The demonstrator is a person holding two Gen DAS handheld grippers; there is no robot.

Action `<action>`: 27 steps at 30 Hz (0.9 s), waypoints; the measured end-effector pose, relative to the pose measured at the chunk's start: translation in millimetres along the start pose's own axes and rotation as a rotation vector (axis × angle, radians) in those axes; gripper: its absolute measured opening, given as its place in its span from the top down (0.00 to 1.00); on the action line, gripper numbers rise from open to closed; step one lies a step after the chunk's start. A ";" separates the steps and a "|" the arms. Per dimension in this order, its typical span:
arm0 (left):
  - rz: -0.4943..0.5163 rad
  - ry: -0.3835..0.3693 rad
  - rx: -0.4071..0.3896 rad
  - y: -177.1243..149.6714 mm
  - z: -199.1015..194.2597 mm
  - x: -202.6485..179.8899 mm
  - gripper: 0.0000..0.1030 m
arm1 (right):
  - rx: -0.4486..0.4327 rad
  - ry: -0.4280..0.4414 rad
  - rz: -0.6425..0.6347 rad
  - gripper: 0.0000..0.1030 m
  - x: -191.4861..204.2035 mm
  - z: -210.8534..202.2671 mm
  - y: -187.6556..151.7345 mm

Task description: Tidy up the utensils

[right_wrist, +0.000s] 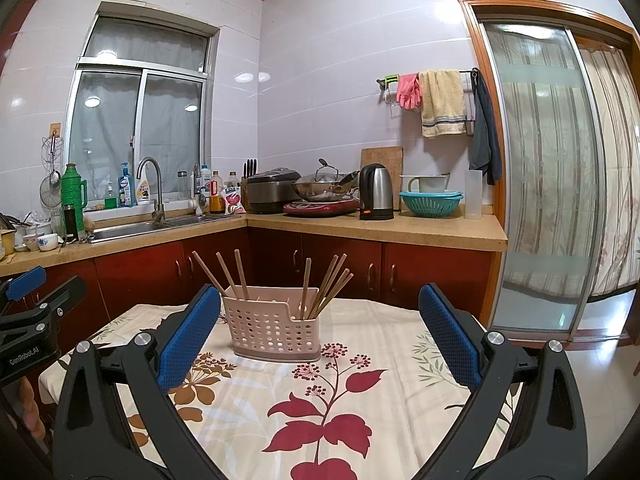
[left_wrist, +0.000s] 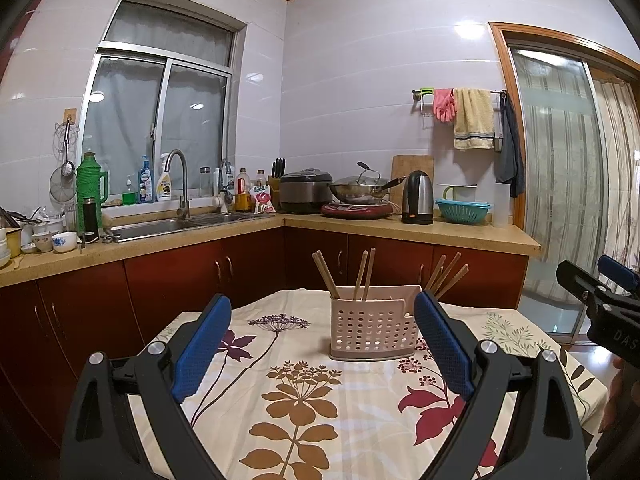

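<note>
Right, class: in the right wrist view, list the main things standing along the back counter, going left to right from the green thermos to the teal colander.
green thermos → sink tap → knife block → rice cooker → wok → electric kettle → teal colander

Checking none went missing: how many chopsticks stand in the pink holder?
8 chopsticks in the perforated utensil holder: three lean left, one stands near centre, four fan right. Short ones may hide inside.
</note>
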State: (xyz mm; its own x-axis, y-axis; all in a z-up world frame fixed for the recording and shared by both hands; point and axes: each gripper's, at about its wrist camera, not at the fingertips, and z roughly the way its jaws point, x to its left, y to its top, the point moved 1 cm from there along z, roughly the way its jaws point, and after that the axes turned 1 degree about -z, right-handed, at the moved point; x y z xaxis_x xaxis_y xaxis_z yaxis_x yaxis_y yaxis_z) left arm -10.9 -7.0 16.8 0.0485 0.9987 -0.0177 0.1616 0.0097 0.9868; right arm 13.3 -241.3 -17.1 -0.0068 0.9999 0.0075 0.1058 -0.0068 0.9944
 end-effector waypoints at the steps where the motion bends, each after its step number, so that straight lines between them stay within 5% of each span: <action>1: 0.001 0.001 -0.002 0.0 0.4 0.5 0.13 | 0.000 0.001 0.001 0.06 0.0 0.2 0.0; 27: -0.008 -0.007 -0.015 -3.1 5.2 1.2 0.08 | 0.017 -0.001 -0.005 0.06 -4.9 3.3 0.0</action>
State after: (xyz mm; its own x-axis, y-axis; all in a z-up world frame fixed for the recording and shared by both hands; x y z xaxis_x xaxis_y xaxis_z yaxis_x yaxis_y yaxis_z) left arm -6.3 -6.1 12.8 0.0542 0.9982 -0.0264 0.1468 0.0182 0.9890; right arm 16.6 -246.1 -17.5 -0.0063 1.0000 0.0025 0.1231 -0.0017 0.9924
